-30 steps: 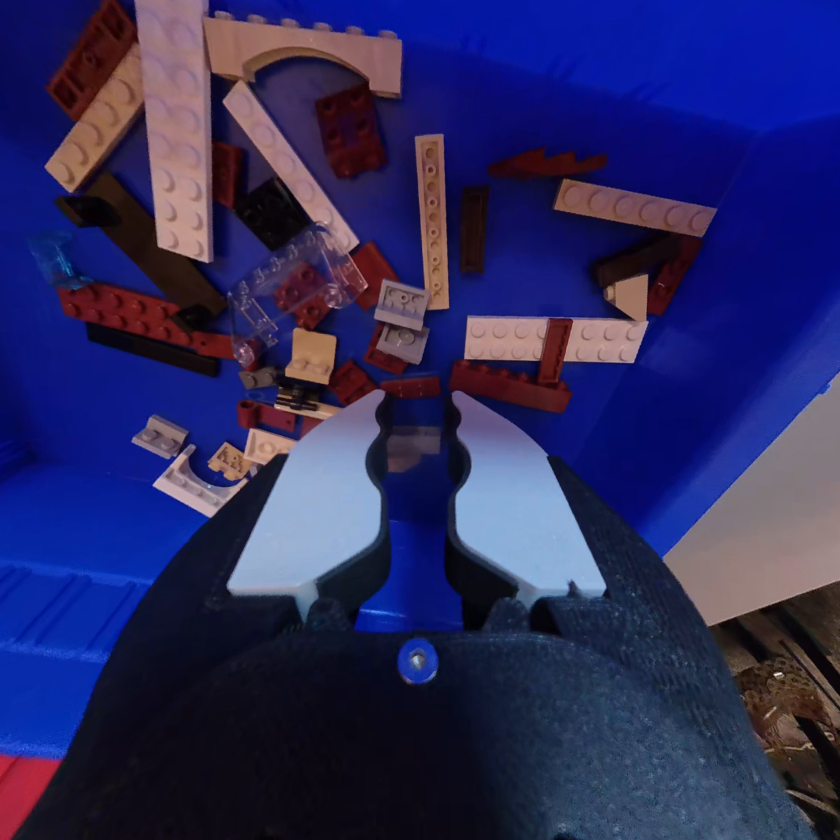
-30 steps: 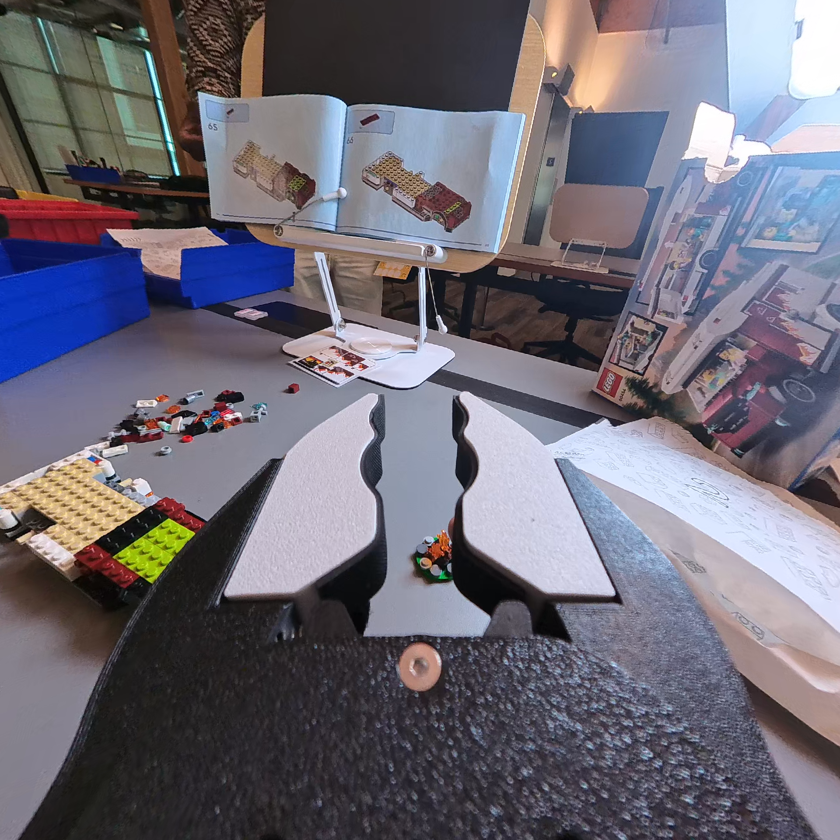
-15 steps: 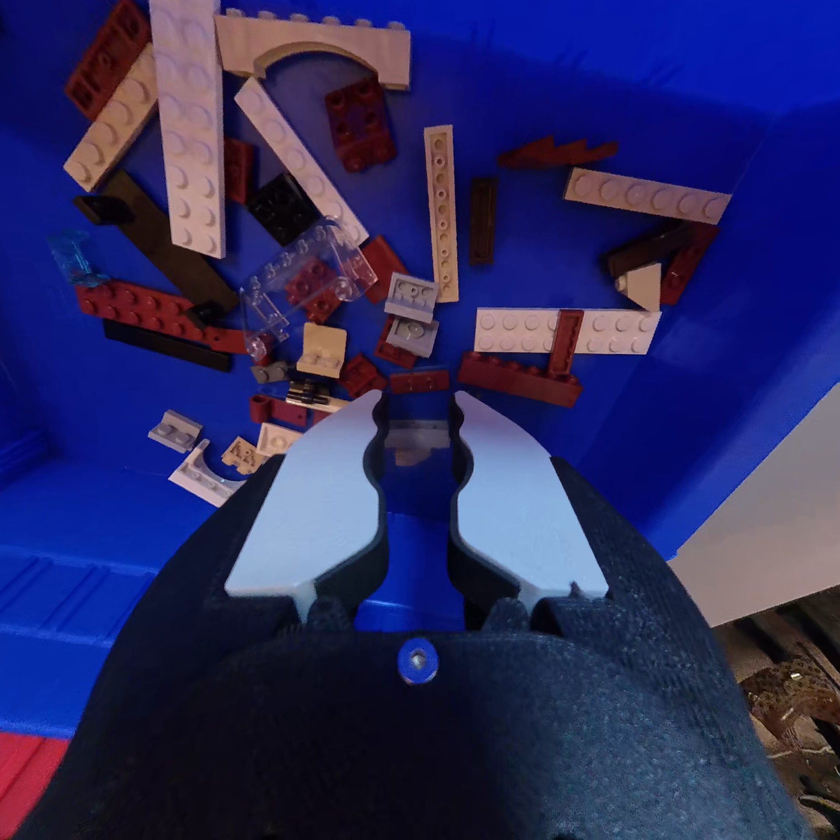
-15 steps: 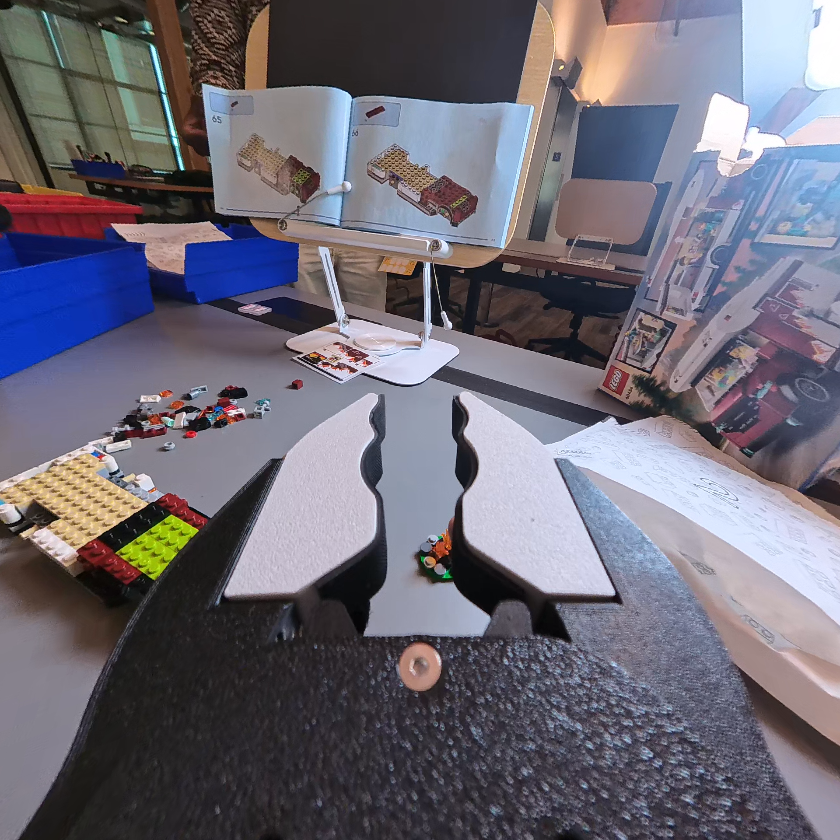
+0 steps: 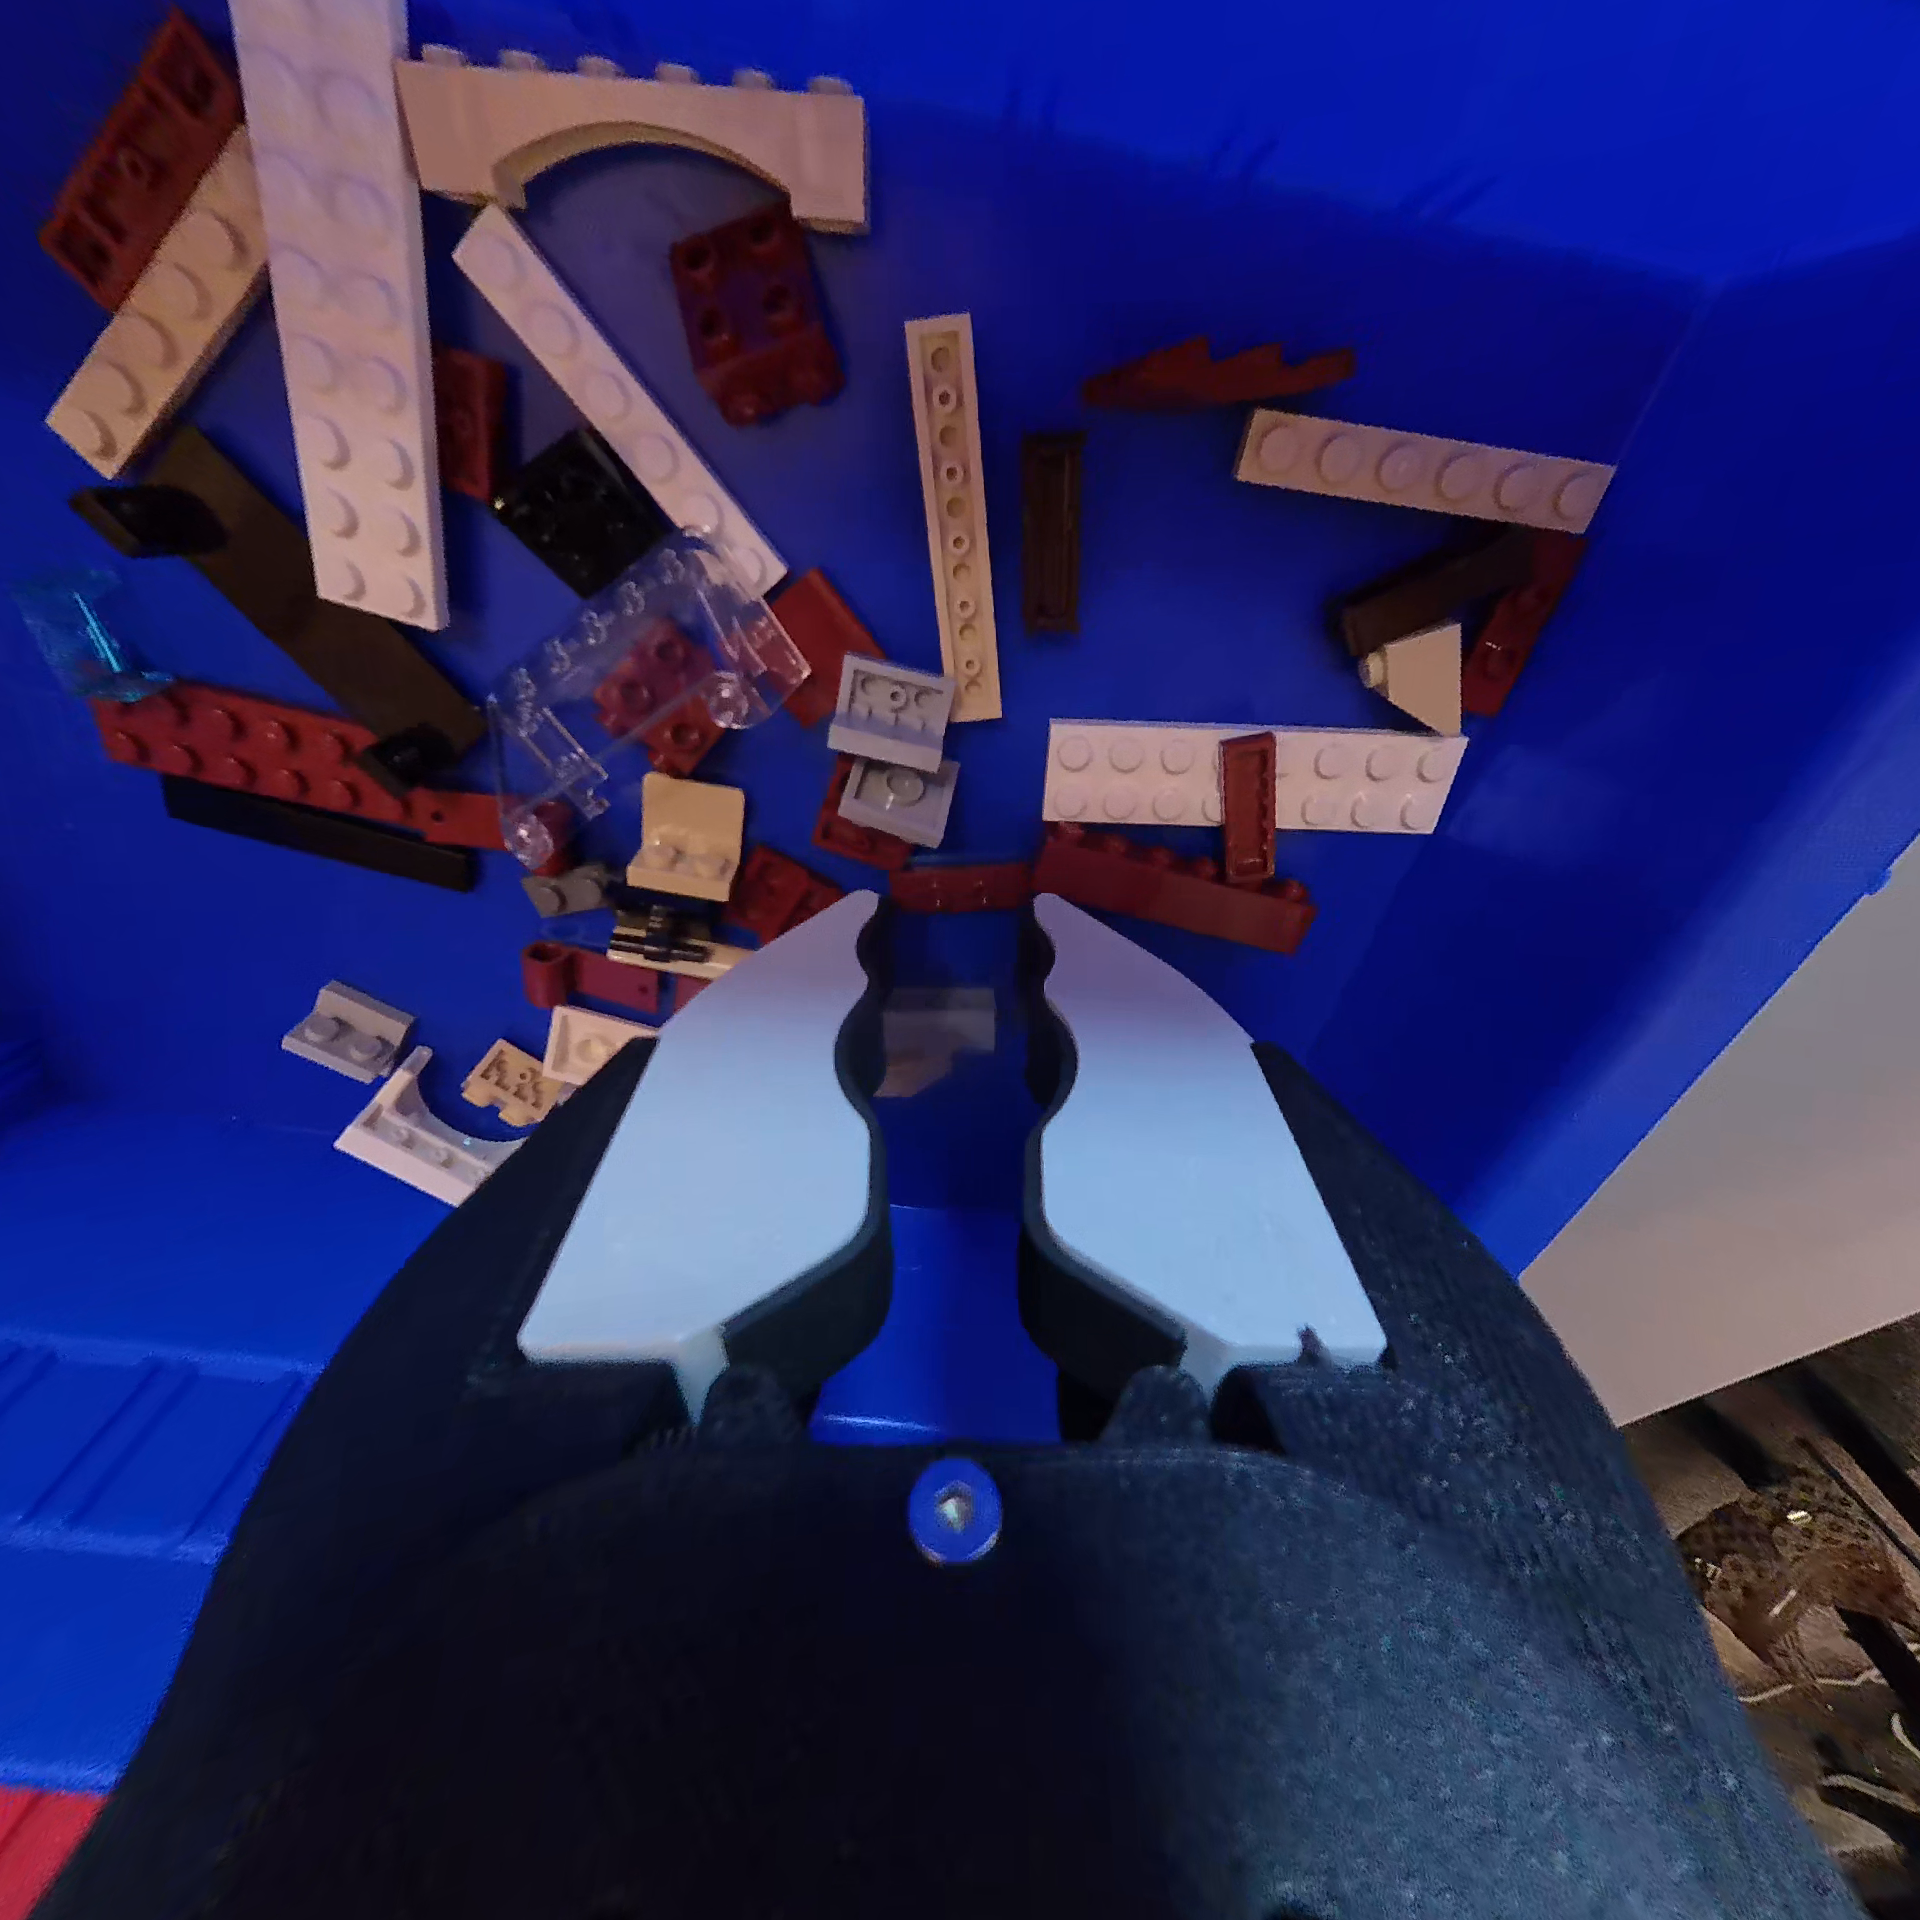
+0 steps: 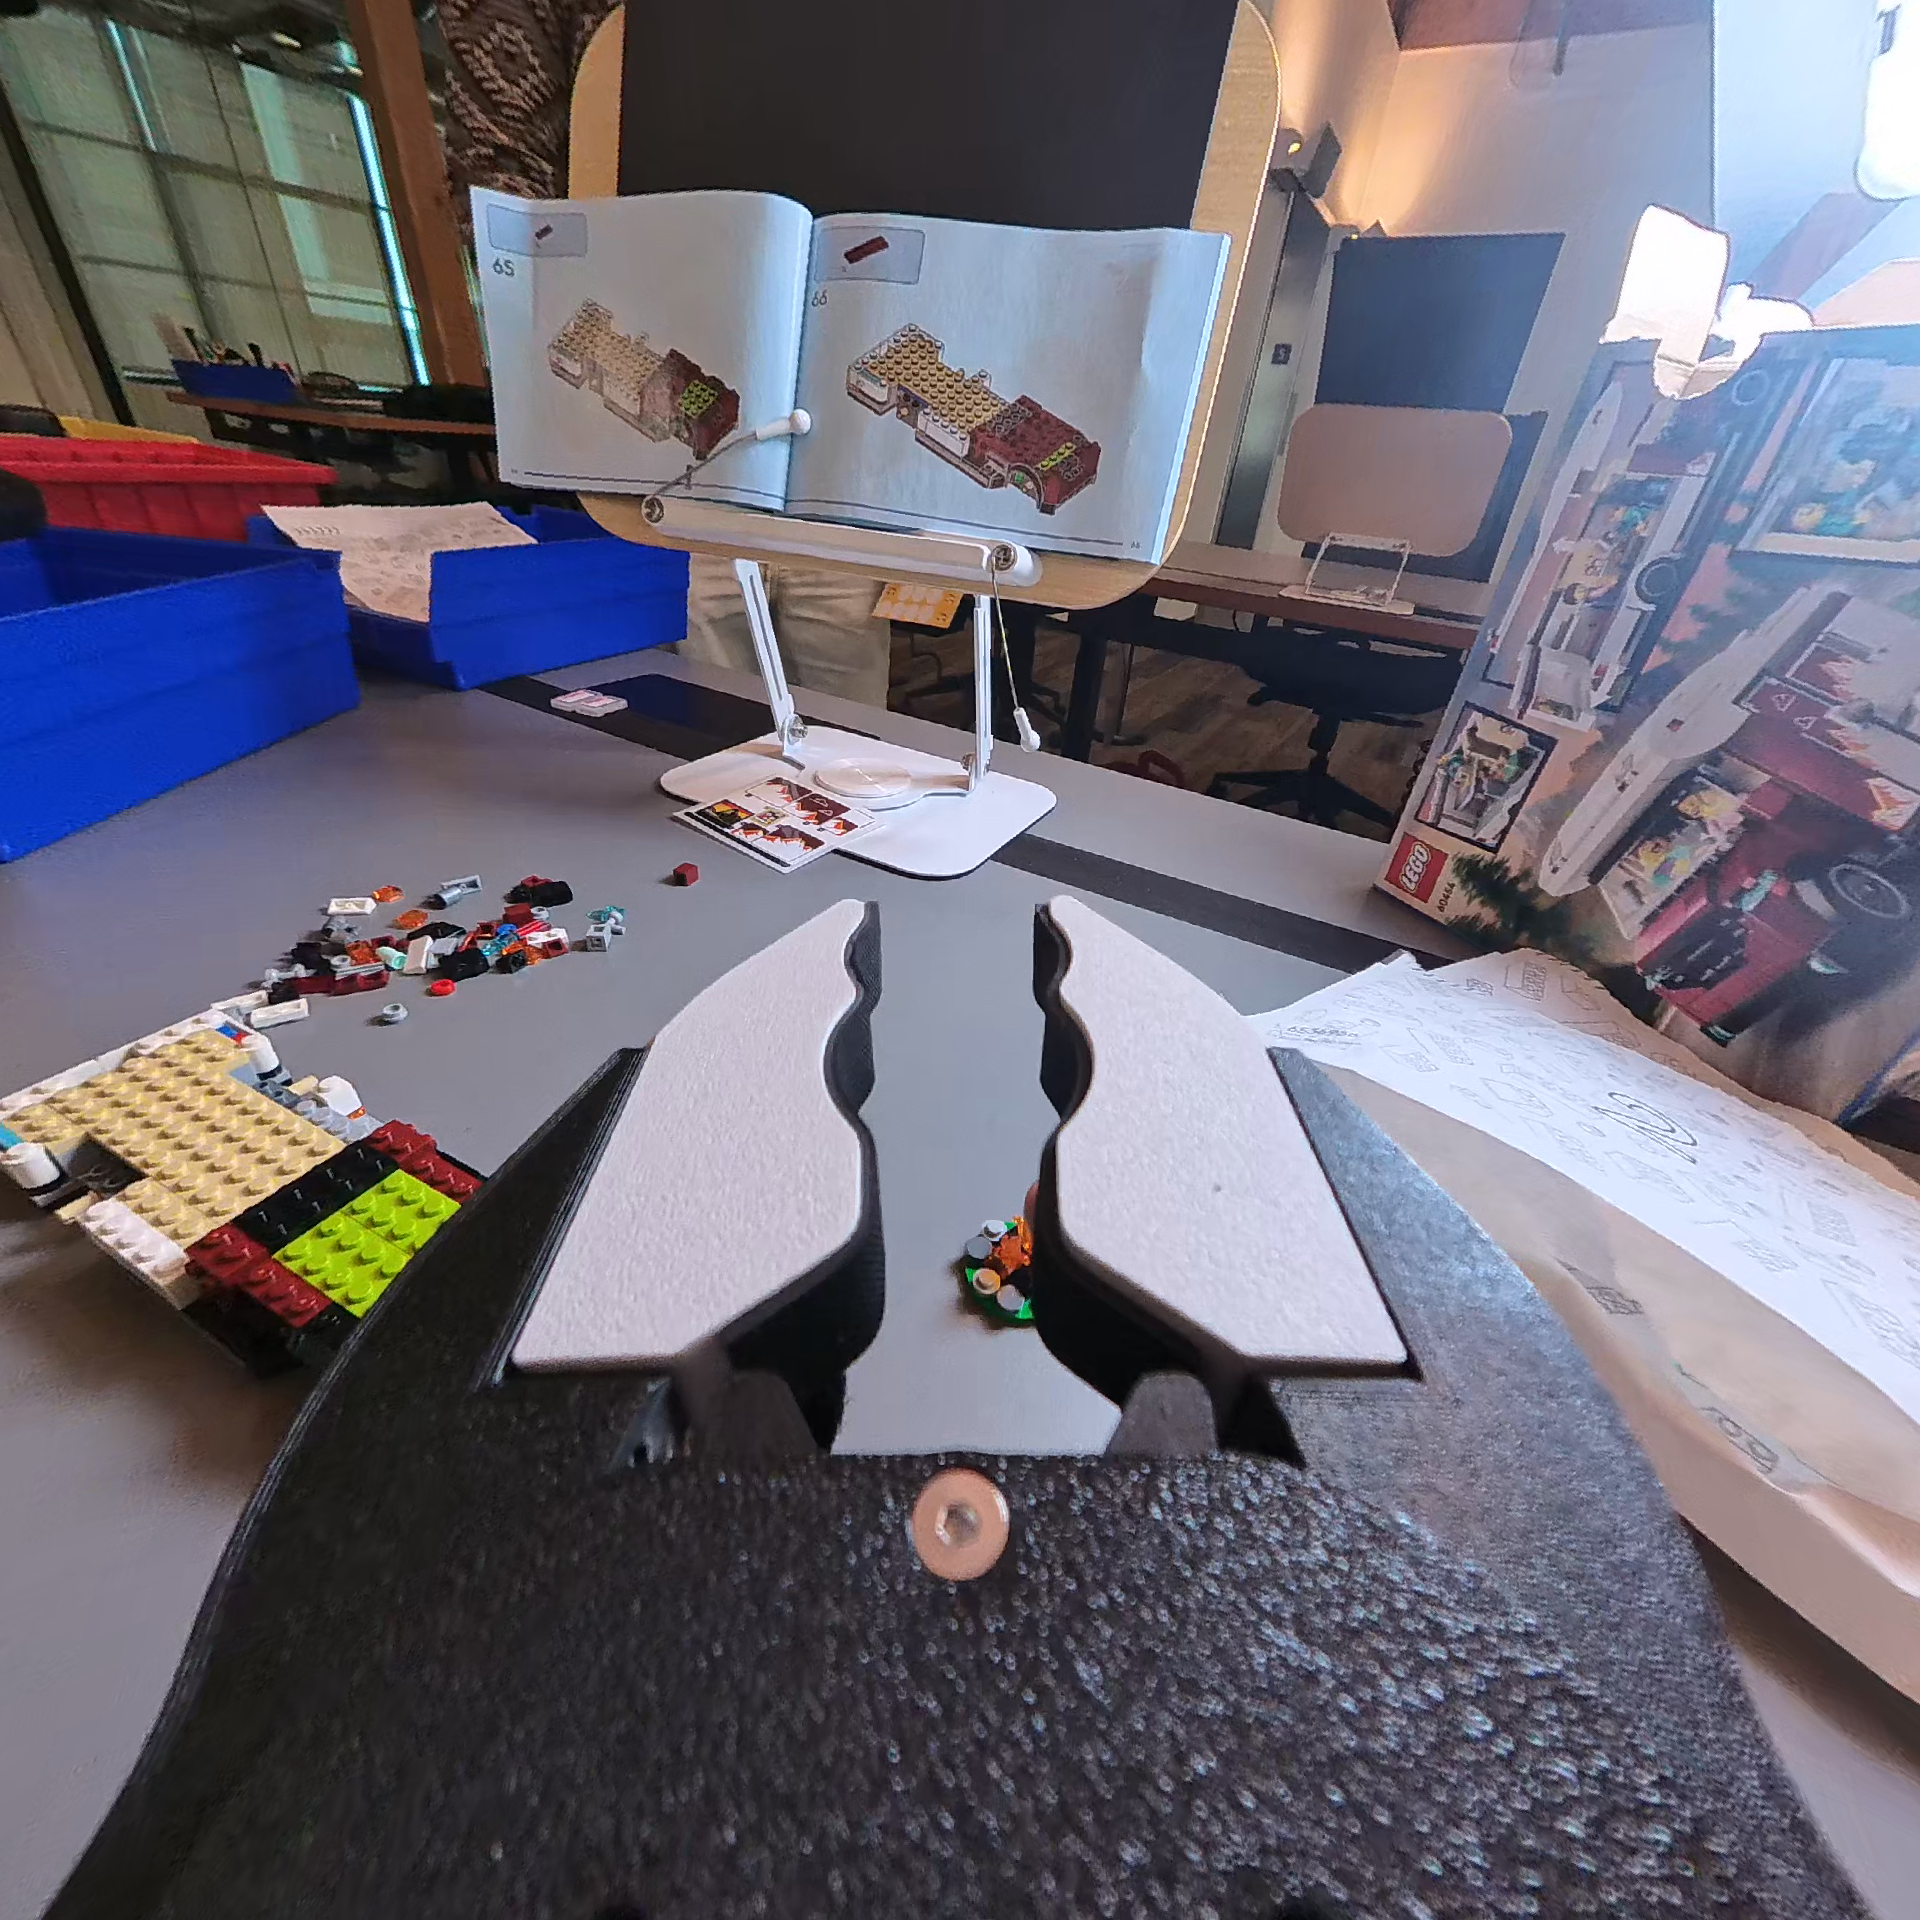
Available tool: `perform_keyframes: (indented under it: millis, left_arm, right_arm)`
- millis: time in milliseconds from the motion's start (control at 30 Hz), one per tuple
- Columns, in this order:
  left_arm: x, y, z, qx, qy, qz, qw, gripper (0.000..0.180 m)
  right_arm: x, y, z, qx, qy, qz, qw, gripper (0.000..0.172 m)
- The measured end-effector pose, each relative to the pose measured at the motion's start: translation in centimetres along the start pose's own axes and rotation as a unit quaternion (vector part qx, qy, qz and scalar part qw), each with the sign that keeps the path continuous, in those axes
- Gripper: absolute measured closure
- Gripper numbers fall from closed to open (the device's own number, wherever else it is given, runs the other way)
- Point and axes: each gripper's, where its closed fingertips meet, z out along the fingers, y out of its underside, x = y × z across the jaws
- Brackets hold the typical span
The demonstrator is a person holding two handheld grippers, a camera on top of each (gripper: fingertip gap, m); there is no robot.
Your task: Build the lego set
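My left gripper (image 5: 956, 914) hangs over a blue bin (image 5: 1558, 208) whose floor is strewn with loose bricks, dark red, tan, white, grey and black. Its fingers are closed on a small see-through piece (image 5: 935, 1039) that shows grey and tan between the pads. A short dark red plate (image 5: 961, 888) lies on the bin floor just beyond the fingertips, and a long dark red brick (image 5: 1174, 894) lies to its right. My right gripper (image 6: 956, 914) is open and empty above a grey table (image 6: 520, 790). A small green round piece with orange bits (image 6: 997, 1273) lies on the table under its right finger.
A partly built tan, dark red and lime model (image 6: 208, 1174) lies at the left, behind it a scatter of tiny parts (image 6: 447, 935). An open instruction booklet on a white stand (image 6: 831, 364) is ahead. Paper bags (image 6: 1662, 1195) and the set's box (image 6: 1714, 675) are at the right, blue bins (image 6: 156, 665) at the far left. About 60 centimeters separates my left fingertips from my right.
The left gripper has drifted a little over the bin, the see-through piece staying between its fingers. The right gripper has crept slightly forward towards the stand, still open.
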Motion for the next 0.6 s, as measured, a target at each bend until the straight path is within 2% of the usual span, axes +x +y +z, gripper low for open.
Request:
perform_keyframes:
  millis: [133,300,467,600]
  left_arm:
    - [0.0,0.0,0.0,0.003,0.0,0.002,1.0,0.157]
    - [-0.4,-0.2,-1.0,0.029,-0.034,-0.001,0.999,0.157]
    - [0.5,-2.2,-7.0,0.108,-0.084,0.002,0.991,0.157]
    - [6.2,-7.6,-13.0,0.207,-0.087,0.067,0.972,0.157]
  right_arm:
    - [0.0,-0.2,-0.1,0.003,0.0,-0.002,1.0,0.144]
    - [0.0,-0.5,-0.2,0.008,-0.001,-0.003,1.0,0.144]
    - [-0.2,-0.8,-0.3,0.013,-0.004,-0.002,1.0,0.144]
    - [-0.6,-1.0,-0.3,0.016,-0.011,-0.006,1.0,0.144]
